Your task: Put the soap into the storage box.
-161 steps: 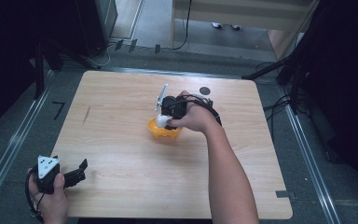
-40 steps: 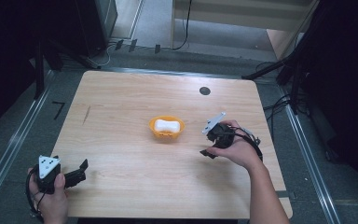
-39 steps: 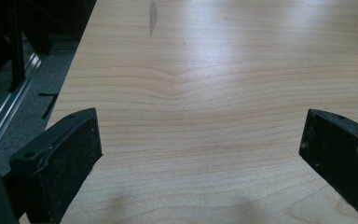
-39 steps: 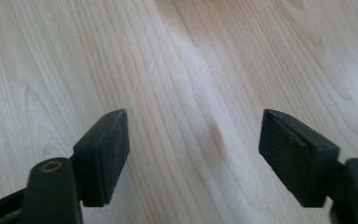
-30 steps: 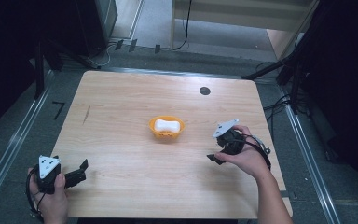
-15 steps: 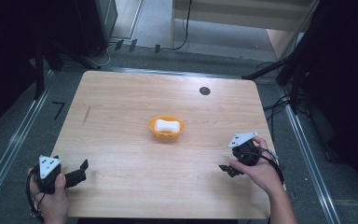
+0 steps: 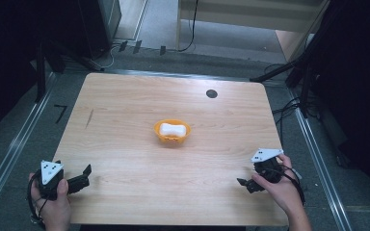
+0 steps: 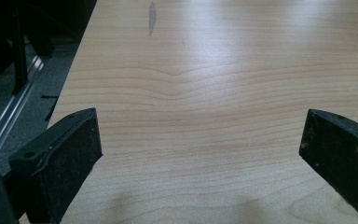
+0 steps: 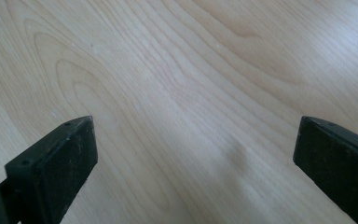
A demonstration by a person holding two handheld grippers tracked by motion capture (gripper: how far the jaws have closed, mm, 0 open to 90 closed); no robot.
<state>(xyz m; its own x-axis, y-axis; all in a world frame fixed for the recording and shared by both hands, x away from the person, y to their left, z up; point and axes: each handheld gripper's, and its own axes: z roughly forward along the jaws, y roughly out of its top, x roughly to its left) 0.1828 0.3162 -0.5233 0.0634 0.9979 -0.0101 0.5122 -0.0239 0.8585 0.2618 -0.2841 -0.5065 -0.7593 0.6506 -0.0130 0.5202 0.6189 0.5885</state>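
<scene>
lab | bare wooden table [image 7: 125, 125] | metal floor rails [image 7: 9, 159] | loose cables [image 7: 289, 108]

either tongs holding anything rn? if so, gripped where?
Nothing held. Left tongs and right tongs both stand open over bare table. The white piece sits in the orange bowl, untouched.

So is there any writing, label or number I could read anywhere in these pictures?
No readable text anywhere.
Grey plates on the left hand-held gripper and right hand-held gripper: black dots, no letters.
Table: a dark streak and a round black spot, no writing.
Orange bowl: no label.
</scene>
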